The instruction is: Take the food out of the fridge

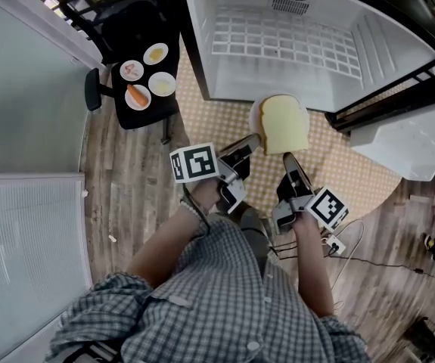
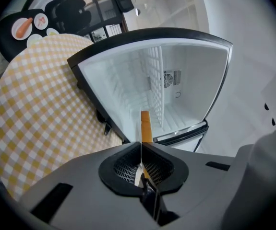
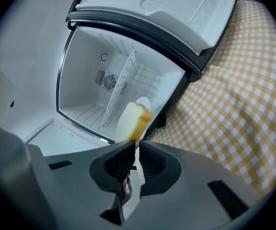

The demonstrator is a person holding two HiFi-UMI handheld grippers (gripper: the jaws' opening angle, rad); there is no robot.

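Bread point(image 1: 284, 125) on a plate point(image 1: 254, 114) lies before the fridge point(image 1: 315, 66), over the mat point(image 1: 217, 119); dishes point(image 1: 155, 54) on a chair point(image 1: 143, 116), left.

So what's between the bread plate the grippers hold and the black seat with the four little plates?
Only bare checked mat: nothing stands between the plate of bread and the black seat. The head view shows it.

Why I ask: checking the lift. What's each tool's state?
Left tool: closed on the plate rim.
Right tool: closed on the same plate.
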